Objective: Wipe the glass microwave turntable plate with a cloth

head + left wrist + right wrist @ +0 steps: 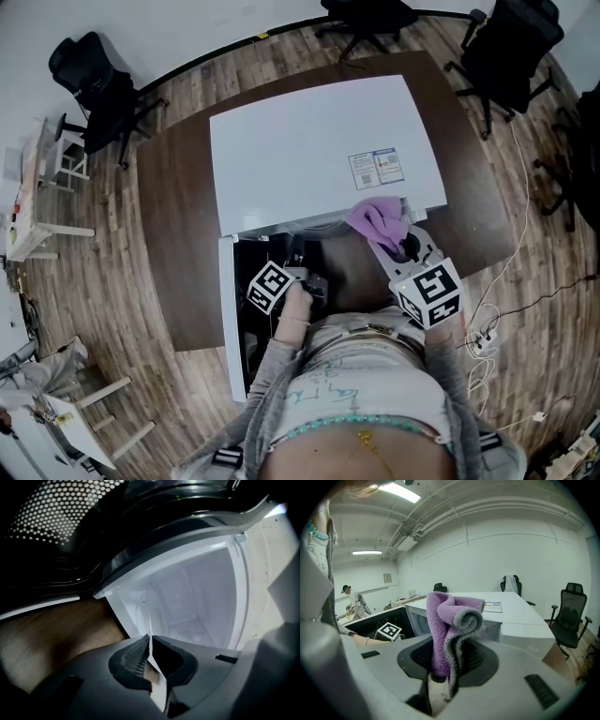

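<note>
A white microwave (309,150) stands on the dark brown table (178,234), with its door (228,309) swung open to the left. My left gripper (314,279) is at the dark opening. In the left gripper view its pads (136,656) are pinched on a thin clear edge, the glass turntable plate (151,646), seen edge-on before the white cavity (197,588); the left gripper (150,641) is shut on it. My right gripper (392,242) waits at the microwave's front right corner, shut on a folded purple cloth (375,220) (450,616) that stands up out of the right gripper (449,660).
The perforated door screen (56,508) fills the upper left of the left gripper view. A label (376,169) is stuck on the microwave's top. Office chairs (511,47) (94,84) ring the table. Cables (483,333) lie on the floor at right. A person (351,603) stands far off.
</note>
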Demonstrator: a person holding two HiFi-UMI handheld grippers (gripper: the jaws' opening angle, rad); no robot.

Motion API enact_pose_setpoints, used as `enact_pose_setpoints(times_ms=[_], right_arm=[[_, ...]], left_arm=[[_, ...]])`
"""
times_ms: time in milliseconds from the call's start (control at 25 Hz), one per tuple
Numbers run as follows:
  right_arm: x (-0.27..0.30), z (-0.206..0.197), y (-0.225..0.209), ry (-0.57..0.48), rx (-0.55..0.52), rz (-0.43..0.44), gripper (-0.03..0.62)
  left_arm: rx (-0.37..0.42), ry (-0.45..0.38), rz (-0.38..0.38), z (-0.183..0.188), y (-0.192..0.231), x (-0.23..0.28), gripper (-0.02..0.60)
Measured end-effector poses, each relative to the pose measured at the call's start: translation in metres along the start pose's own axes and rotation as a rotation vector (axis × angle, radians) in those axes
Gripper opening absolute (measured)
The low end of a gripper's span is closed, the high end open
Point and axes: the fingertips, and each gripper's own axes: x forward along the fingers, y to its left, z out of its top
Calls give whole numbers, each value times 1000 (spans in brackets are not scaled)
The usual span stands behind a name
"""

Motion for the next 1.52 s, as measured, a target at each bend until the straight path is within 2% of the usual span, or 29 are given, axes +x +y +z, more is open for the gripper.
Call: enact_pose_setpoints(times_ms=[720, 1520], right_arm=[[-7, -12, 2, 26, -16, -9, 115], [12, -24, 22, 88, -76, 94, 115]], left_arm=[[9, 36, 18, -21, 15, -19, 29], [-14, 43, 39, -41, 31, -43, 29]])
